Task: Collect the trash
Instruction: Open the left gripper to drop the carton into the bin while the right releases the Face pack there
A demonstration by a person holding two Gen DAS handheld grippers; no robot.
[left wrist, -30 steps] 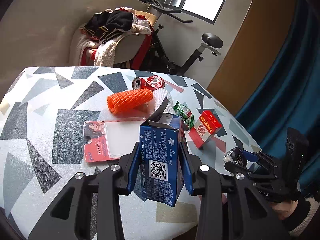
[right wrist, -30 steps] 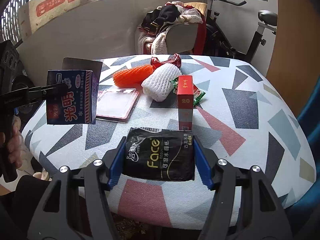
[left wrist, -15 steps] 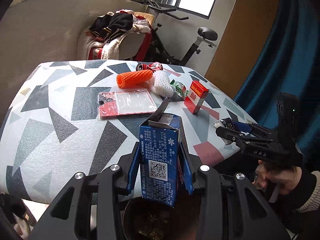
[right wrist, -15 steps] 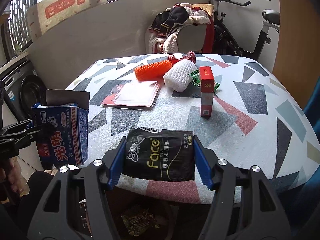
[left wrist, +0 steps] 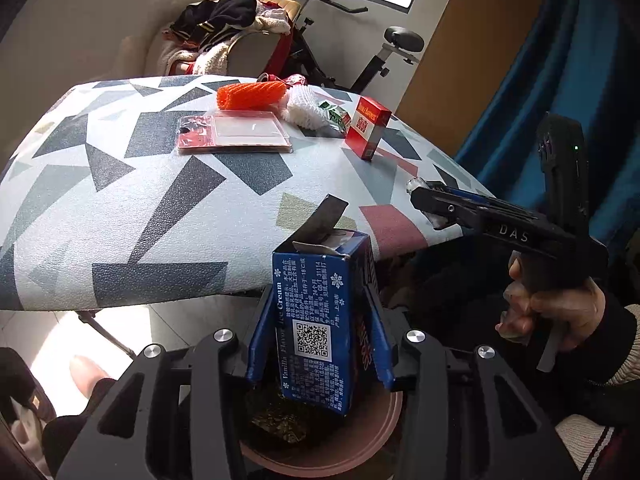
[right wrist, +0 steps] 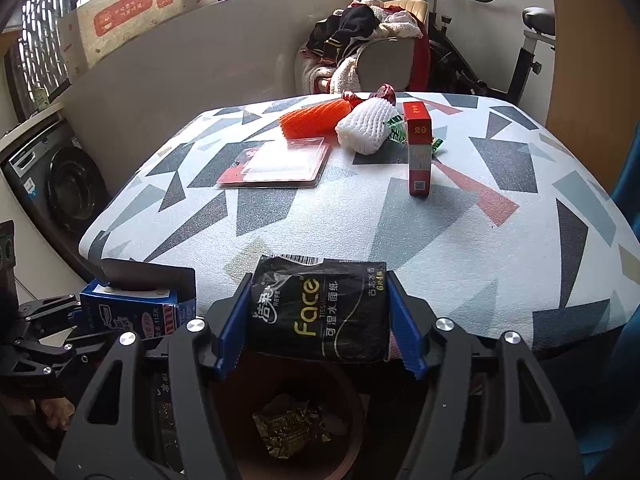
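Observation:
My left gripper (left wrist: 318,340) is shut on a blue ice cream carton (left wrist: 320,320) with its flap open, held over a brown bin (left wrist: 372,436) below the table's near edge. My right gripper (right wrist: 318,332) is shut on a black tissue pack (right wrist: 320,316) and holds it above the same bin (right wrist: 224,400), which has crumpled wrappers inside. The carton also shows at the lower left of the right wrist view (right wrist: 136,314). The right gripper shows from the side in the left wrist view (left wrist: 436,204).
On the patterned table (right wrist: 400,220) lie a red cigarette box (right wrist: 418,148), a white foam net (right wrist: 366,128), an orange foam net (right wrist: 316,118), a red card pack (right wrist: 276,164), a green wrapper and a crushed can. A washing machine (right wrist: 52,184) stands left.
Both grippers have drawn back from over the table and lowered beyond its near edge, each still holding its item. The bin has come into view beneath them.

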